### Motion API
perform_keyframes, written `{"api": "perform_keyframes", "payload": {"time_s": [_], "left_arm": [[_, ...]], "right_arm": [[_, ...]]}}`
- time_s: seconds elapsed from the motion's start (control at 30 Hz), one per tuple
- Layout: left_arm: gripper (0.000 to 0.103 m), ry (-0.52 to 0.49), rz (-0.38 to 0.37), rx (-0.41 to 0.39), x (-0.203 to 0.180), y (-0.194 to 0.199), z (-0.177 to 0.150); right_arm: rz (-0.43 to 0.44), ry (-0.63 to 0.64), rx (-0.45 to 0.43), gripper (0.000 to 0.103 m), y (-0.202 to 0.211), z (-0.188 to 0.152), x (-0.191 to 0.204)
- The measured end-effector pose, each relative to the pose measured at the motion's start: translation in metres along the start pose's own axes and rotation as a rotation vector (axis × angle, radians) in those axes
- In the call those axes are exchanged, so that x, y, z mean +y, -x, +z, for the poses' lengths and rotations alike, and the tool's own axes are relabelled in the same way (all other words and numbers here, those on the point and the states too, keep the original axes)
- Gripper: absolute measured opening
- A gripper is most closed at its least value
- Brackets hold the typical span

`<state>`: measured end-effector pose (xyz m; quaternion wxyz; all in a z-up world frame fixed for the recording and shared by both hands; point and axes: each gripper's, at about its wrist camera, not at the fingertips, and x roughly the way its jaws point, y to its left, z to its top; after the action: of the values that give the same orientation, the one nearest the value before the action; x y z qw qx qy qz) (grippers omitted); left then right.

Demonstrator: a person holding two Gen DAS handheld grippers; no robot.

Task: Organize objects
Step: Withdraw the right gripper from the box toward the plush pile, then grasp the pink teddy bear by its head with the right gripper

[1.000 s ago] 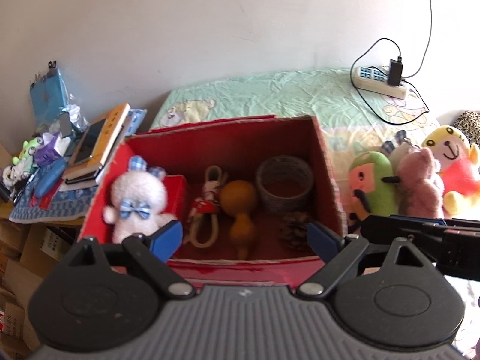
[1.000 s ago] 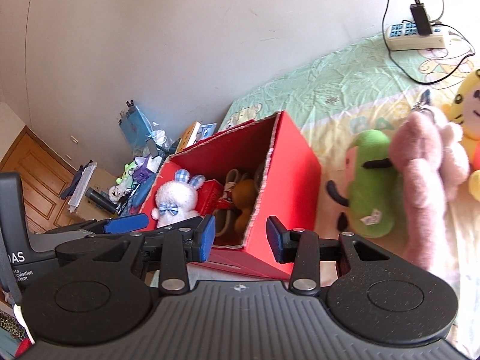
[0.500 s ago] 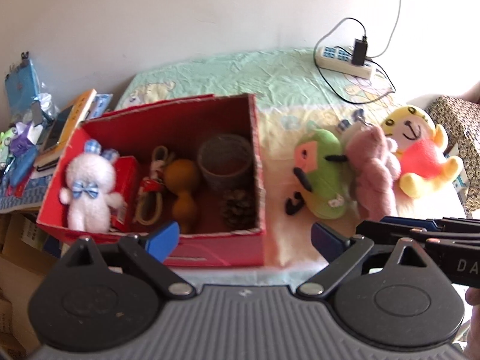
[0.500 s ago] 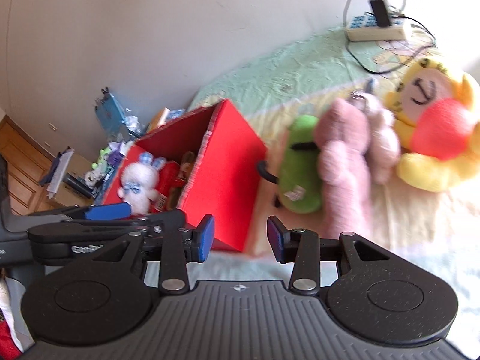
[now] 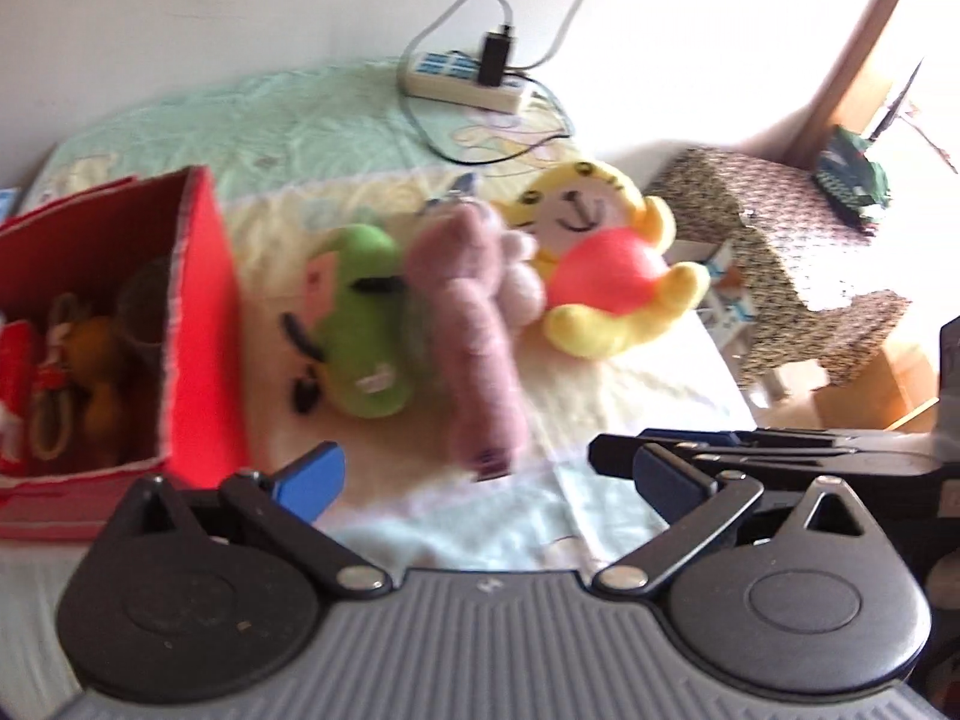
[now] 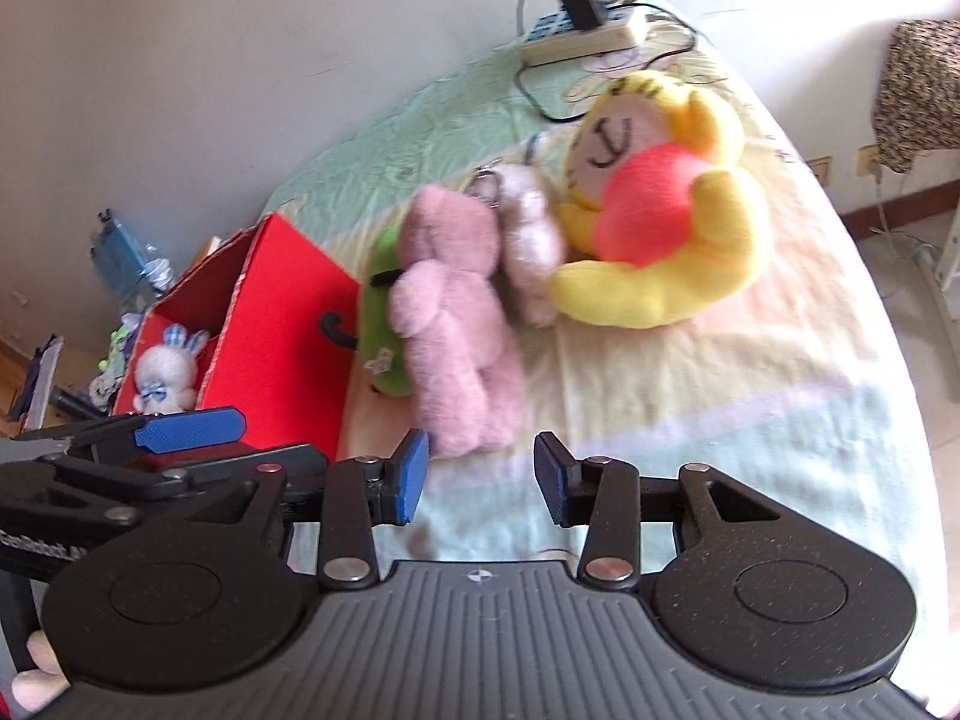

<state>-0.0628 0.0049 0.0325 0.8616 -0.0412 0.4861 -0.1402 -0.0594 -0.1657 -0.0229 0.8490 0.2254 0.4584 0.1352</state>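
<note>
Right wrist view: the right gripper (image 6: 480, 483), now spread wider and empty, is being swung from the red cardboard box (image 6: 282, 324) toward the fuzzy pink plush bear (image 6: 456, 324) lying on the bedsheet beside it; the left gripper (image 5: 492, 474) is being held open, empty.

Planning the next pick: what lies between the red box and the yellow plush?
In both views, the green plush and pink plush lie between the red box and yellow plush.

Sunlit bed (image 6: 690, 372), white wall (image 6: 240, 60)
</note>
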Motion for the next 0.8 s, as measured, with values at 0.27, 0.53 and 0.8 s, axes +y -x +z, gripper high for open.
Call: {"api": "perform_keyframes", "payload": {"time_s": [0.27, 0.53, 0.8], "left_arm": [[0.101, -0.045, -0.037, 0.010, -0.021, -0.019, 0.011], [0.097, -0.028, 0.036, -0.014, -0.004, -0.042, 0.019], [0.086, 0.033, -0.010, -0.013, 0.016, -0.062, 0.030]], "right_arm": [[-0.077, -0.086, -0.030, 0.044, 0.017, 0.004, -0.034], [-0.019, -0.091, -0.022, 0.044, 0.004, 0.021, -0.038], [0.092, -0.111, -0.004, 0.040, -0.026, 0.052, -0.030]]}}
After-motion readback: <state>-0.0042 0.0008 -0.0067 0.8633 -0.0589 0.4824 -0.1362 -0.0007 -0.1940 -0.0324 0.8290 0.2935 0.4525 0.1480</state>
